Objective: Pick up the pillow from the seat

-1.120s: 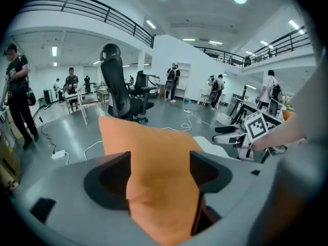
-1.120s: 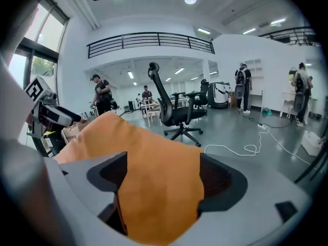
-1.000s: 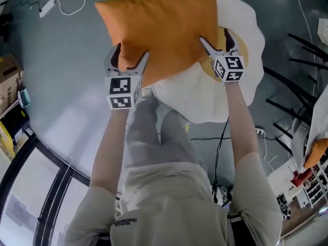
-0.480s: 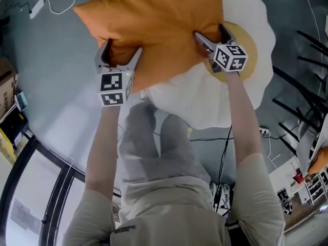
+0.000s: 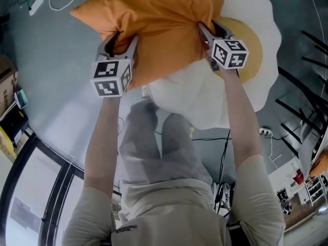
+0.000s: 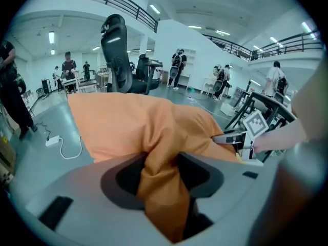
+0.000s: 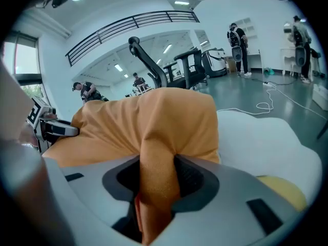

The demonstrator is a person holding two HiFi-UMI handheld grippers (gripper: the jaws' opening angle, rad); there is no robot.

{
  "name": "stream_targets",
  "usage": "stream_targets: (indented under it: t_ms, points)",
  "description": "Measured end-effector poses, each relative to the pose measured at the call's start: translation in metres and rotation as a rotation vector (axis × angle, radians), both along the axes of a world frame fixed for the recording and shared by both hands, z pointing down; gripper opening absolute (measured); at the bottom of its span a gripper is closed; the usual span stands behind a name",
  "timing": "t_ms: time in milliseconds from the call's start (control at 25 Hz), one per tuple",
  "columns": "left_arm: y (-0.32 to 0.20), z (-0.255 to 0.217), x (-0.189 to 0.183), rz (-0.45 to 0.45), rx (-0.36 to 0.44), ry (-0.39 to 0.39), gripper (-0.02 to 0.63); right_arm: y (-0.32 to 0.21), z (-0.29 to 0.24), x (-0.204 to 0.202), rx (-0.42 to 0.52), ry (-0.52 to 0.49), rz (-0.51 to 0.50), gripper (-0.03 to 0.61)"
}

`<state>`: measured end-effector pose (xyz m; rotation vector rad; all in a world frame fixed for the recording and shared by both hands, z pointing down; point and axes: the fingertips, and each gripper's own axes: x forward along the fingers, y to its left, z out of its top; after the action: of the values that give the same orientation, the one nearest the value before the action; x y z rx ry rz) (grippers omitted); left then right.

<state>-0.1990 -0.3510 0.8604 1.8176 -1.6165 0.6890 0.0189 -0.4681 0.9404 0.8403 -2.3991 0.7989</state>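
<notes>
An orange pillow [image 5: 159,19] lies on a white, egg-shaped seat cushion [image 5: 205,96] with a yellow centre [image 5: 251,60]. My left gripper [image 5: 122,37] is at the pillow's near left edge, and its jaws are closing with a fold of orange fabric [image 6: 161,170] pinched between the pads. My right gripper [image 5: 210,27] is at the near right edge, closing too, with a bunched ridge of pillow [image 7: 156,176] squeezed between its pads. The pillow [image 6: 138,127] fills the middle of both gripper views. The white seat [image 7: 256,142] shows beside it.
A white power strip with its cable [image 5: 36,4] lies on the grey floor at the far left. Black chair legs [image 5: 302,50] spread at the right. A black cable [image 5: 220,137] runs by the person's legs. An office chair [image 6: 120,50] and several people stand behind.
Both grippers slid onto the pillow's near edge and their jaws narrowed, gathering the fabric into folds. The pillow shifted a little away and to the left.
</notes>
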Motion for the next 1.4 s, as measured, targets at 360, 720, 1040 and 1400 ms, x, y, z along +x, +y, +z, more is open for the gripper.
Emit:
stream_targets:
  t_ms: [360, 720, 1040, 1400]
  points:
    - [0.007, -0.053, 0.023, 0.036, 0.053, 0.107, 0.060, 0.018, -0.084, 0.017, 0.155, -0.036, 0.051, 0.020]
    - [0.016, -0.160, 0.053, 0.123, 0.155, 0.167, 0.038, 0.041, -0.225, 0.057, 0.301, 0.026, 0.136, 0.018]
    - [0.020, -0.339, 0.075, 0.213, 0.281, 0.196, 0.037, 0.071, -0.417, 0.090, 0.401, 0.092, 0.261, 0.020]
    - [0.033, -0.545, 0.093, 0.299, 0.474, 0.170, 0.037, 0.104, -0.620, 0.117, 0.574, 0.020, 0.355, 0.020]
